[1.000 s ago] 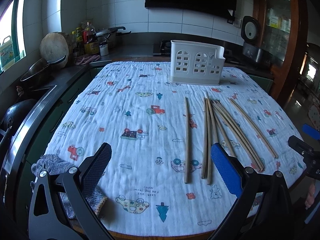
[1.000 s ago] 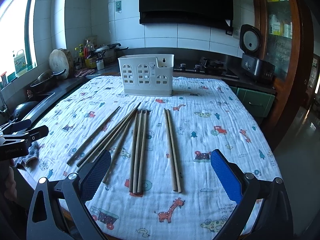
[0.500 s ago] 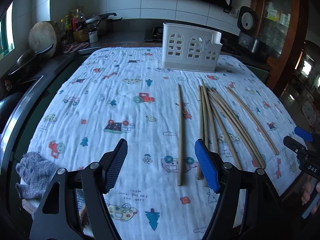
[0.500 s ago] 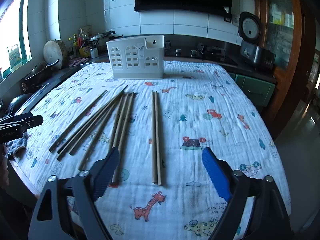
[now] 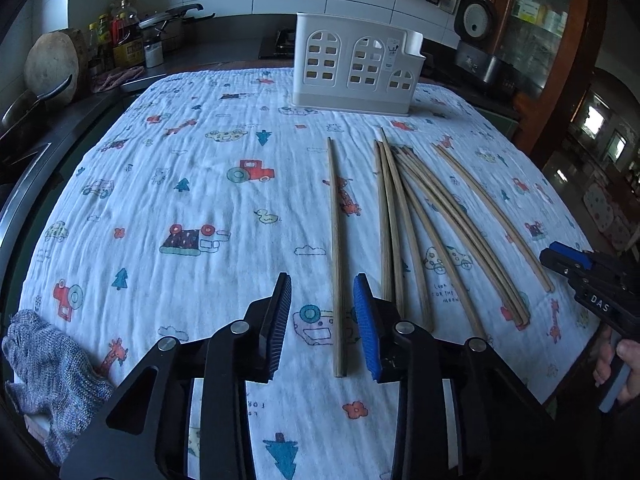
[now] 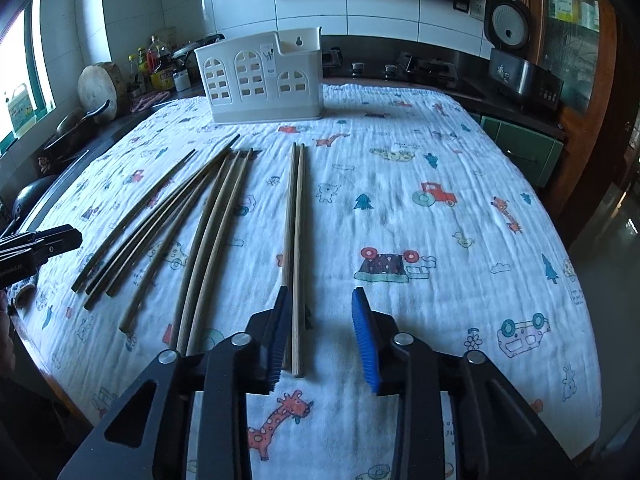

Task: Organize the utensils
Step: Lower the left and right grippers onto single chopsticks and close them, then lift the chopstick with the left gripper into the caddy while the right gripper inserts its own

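Observation:
Several wooden chopsticks lie on a cartoon-print cloth (image 5: 180, 160) in front of a white utensil holder (image 5: 352, 68) (image 6: 264, 80). My left gripper (image 5: 322, 320) is low over the cloth, its jaws closing. A single chopstick (image 5: 335, 240) runs between them with a gap to each pad. My right gripper (image 6: 320, 332) is closing too. A pair of chopsticks (image 6: 294, 240) lies between its jaws, close to the left finger (image 6: 280, 332) and well clear of the blue pad (image 6: 364, 336). The other chopsticks (image 5: 420, 220) (image 6: 200, 220) lie fanned out between the two grippers.
A grey knitted cloth (image 5: 48, 364) hangs at the near left corner of the table. The counter behind holds a round wooden block (image 5: 52, 64), bottles (image 5: 124, 36), pans and a stove. A rice cooker (image 6: 508, 24) stands at the back right. A hand (image 5: 620, 368) holds the right gripper.
Both grippers sank toward the table and their jaws narrowed from wide open. The left now straddles the single chopstick, the right the pair. The chopsticks have not moved.

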The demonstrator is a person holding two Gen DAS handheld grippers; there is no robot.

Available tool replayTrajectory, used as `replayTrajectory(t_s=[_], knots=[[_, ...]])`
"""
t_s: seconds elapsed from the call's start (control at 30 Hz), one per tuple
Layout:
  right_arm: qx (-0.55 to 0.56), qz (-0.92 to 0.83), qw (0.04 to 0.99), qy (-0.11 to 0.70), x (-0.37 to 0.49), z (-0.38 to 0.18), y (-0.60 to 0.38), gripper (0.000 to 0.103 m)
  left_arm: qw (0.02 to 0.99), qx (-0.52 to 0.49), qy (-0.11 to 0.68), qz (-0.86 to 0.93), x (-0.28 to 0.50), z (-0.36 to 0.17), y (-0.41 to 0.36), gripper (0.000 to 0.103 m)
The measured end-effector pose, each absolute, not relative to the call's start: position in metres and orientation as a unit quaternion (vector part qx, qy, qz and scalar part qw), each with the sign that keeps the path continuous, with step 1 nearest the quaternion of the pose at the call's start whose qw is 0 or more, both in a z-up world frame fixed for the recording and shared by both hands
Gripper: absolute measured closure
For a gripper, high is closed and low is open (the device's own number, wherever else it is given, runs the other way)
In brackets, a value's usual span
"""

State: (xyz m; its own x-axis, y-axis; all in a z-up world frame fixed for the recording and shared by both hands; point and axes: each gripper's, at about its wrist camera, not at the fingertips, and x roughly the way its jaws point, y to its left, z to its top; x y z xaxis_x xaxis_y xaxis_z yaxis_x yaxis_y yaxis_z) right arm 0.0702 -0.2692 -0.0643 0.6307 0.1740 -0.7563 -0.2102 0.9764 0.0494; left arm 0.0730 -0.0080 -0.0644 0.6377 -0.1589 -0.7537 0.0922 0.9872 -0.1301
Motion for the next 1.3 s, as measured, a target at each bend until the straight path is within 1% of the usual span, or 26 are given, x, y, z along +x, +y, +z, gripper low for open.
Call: replayTrajectory(t_s=[0.1, 0.13, 0.2, 0.3, 0.83, 1.0, 1.13, 1.3], knots=[[-0.024, 0.114, 0.9, 0.42, 0.073, -0.067, -0.266, 0.08, 0.902, -0.039, 0.423, -0.078, 0.075, -0.066, -0.01, 0.078], [-0.026, 0.115, 0.9, 0.421, 0.074, -0.068, -0.265, 0.082, 0.901, -0.04, 0.424, -0.081, 0.075, -0.067, -0.012, 0.079], [-0.024, 0.118, 0.899, 0.421, 0.074, -0.069, -0.263, 0.083, 0.899, -0.039, 0.427, -0.084, 0.077, -0.069, -0.013, 0.08], [-0.026, 0.118, 0.899, 0.421, 0.075, -0.07, -0.262, 0.091, 0.897, -0.044, 0.431, -0.089, 0.078, -0.072, -0.014, 0.083], [-0.038, 0.124, 0.896, 0.426, 0.073, -0.077, -0.257, 0.092, 0.885, -0.055, 0.452, -0.096, 0.081, -0.088, -0.01, 0.084], [-0.036, 0.121, 0.897, 0.423, 0.073, -0.078, -0.258, 0.093, 0.887, -0.043, 0.45, -0.089, 0.085, -0.09, -0.016, 0.084], [-0.039, 0.117, 0.9, 0.418, 0.074, -0.078, -0.257, 0.096, 0.892, -0.017, 0.446, -0.071, 0.086, -0.09, -0.02, 0.097], [-0.036, 0.116, 0.905, 0.407, 0.073, -0.07, -0.258, 0.096, 0.896, -0.019, 0.437, -0.075, 0.083, -0.079, -0.019, 0.098]])
